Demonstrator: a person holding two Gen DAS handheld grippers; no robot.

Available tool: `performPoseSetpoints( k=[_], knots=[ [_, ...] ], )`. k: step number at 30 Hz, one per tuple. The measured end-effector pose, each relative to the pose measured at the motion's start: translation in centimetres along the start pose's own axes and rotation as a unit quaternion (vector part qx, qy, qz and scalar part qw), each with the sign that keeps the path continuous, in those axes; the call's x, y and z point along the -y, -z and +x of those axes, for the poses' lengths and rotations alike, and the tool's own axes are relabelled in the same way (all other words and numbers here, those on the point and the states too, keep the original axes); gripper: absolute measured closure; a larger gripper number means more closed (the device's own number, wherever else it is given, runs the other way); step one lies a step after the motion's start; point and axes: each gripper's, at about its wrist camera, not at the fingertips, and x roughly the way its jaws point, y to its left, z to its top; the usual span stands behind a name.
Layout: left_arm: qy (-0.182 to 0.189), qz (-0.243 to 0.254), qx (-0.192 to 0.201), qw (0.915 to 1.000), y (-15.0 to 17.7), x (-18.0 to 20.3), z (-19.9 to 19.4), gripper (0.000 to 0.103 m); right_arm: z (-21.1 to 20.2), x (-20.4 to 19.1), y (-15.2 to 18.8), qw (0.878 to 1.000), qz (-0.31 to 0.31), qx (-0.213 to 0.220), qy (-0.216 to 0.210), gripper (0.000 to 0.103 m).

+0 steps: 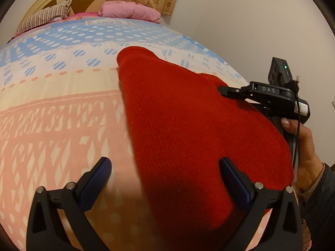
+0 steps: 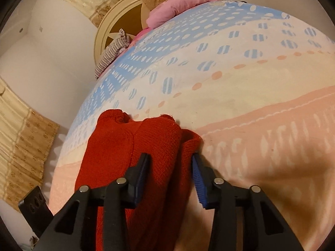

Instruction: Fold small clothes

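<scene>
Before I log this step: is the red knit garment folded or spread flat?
Folded. The red knit garment shows overlapping layers and doubled edges on the bedspread; the right gripper straddles one fold.

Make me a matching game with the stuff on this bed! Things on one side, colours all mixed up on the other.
Things:
1. knitted garment
2. puffy blanket by the headboard
3. pillow at the head of the bed
4. pads on the right tongs

Colours:
A. blue
B. dark and white stripes
C. red
D. pink

Pairs: 1-C, 2-D, 3-B, 4-A
</scene>
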Motion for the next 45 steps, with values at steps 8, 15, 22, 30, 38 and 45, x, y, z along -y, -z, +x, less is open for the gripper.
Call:
performPoseSetpoints(
  k=[8,15,22,30,38,45],
  knots=[
    [0.011,0.003,0.002,0.9999,0.0,0.0,0.0,0.000,0.3,0.5,0.3,1.000,0.008,0.003,-0.027,0.073],
    [0.038,0.015,0.004,0.9992,0.0,0.4,-0.1,0.016,0.2,0.5,0.4,1.000,0.003,0.006,-0.027,0.073],
    [0.058,0.021,-0.001,0.9981,-0.2,0.7,-0.2,0.028,0.4,1.1,0.3,0.999,0.013,0.000,-0.040,0.073],
    [0.031,0.047,0.006,0.9984,-0.2,2.1,-0.9,0.047,0.1,-0.2,0.8,0.999,-0.027,0.021,-0.010,0.077],
    [0.024,0.051,0.006,0.9984,-0.4,1.9,-1.9,0.061,-0.7,-1.9,0.9,0.998,-0.057,0.030,0.019,0.080],
    [0.012,0.067,0.015,0.9975,0.3,2.2,-4.4,0.063,-2.4,-4.5,2.1,0.997,-0.069,0.044,0.005,0.080]
  ],
)
